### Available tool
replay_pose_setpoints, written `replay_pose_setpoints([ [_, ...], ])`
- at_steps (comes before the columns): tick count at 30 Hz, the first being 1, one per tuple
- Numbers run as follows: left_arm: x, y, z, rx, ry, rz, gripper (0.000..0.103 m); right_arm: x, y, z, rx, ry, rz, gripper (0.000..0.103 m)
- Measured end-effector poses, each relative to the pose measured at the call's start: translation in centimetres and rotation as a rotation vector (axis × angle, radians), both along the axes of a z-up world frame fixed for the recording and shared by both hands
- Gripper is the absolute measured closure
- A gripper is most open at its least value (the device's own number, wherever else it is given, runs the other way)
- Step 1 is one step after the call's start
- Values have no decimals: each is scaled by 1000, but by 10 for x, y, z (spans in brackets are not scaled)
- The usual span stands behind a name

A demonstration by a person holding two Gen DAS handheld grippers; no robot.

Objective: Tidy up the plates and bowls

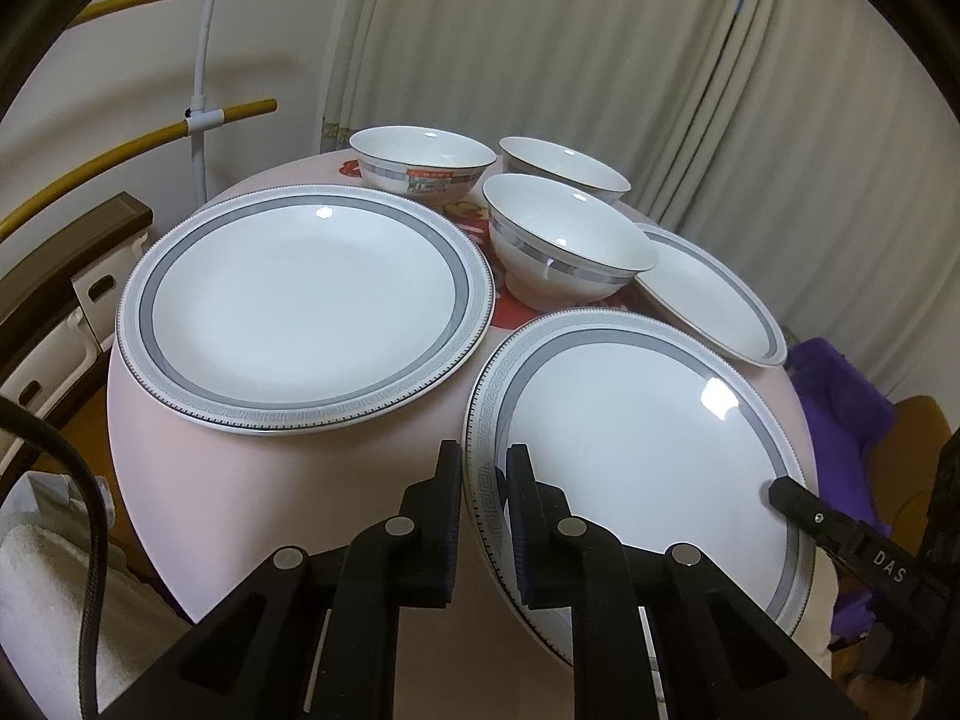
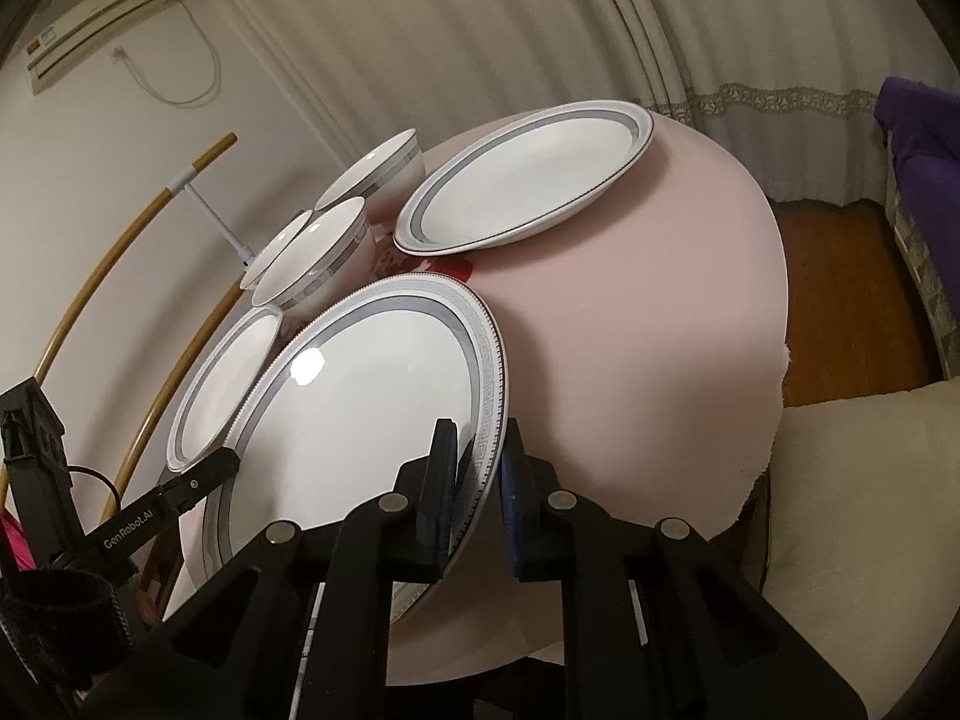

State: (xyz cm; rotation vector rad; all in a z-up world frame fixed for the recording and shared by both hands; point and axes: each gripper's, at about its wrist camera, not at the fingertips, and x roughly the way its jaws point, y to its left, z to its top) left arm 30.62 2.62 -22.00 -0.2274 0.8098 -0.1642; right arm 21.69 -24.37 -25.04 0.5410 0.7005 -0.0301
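A round table [image 1: 156, 420] draped in a pale pink cloth holds three large white plates with grey patterned rims and three matching white bowls. The nearest plate [image 1: 648, 450] sits at the table's front edge and is clasped from both sides: the left gripper [image 1: 485, 462] pinches its left rim, one finger above and one beneath, and the right gripper [image 2: 477, 438] does the same on the opposite rim. Both sets of jaws are clenched on the rim. The plate looks tilted in the right wrist view, though the fisheye lens may exaggerate that.

A second plate [image 1: 306, 312] lies flat to the left, and a third plate [image 1: 714, 294] sits further back on the right. The bowls cluster behind them — the nearest bowl [image 1: 564, 240] just beyond the held plate, a labelled bowl [image 1: 420, 165] and a rear bowl [image 1: 564, 171] further back.

The plate appears to be glazed ceramic: rigid, fairly heavy for its size, glossy and therefore slippery, and breakable if dropped or knocked against its neighbours. The thin rim is the only practical hold, so two opposed grips suit it well.

Readable writing: "DAS" on the right gripper's finger, seen from the left camera, and "GenRobot.AI" on the left gripper's finger, seen from the right. An orange sticker [image 1: 429, 175] on the labelled bowl carries print too small to read.
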Motion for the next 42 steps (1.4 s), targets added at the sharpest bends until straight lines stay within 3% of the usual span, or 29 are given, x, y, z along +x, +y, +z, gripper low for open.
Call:
replay_pose_setpoints([
  [10,1,0,0,-6,2,1,93,0,-2,1,7,-2,0,90],
  [15,1,0,4,19,-22,5,98,1,-2,1,-2,1,-2,90],
  [18,0,2,11,-23,-58,-35,103,2,0,2,-18,3,-1,90],
  [21,-5,-11,19,41,-92,-48,103,2,3,6,-40,-10,8,90],
  [25,1,1,9,48,-37,18,103,5,2,5,-36,-3,8,90],
  [28,7,9,6,9,2,29,103,6,0,1,-19,3,9,90],
  [32,9,7,7,18,-8,33,103,8,-1,2,-13,-2,11,90],
  [37,3,2,3,7,9,7,81,9,-2,1,-7,0,14,90],
  [42,8,3,-4,-6,37,0,80,9,-3,1,-4,0,15,90],
])
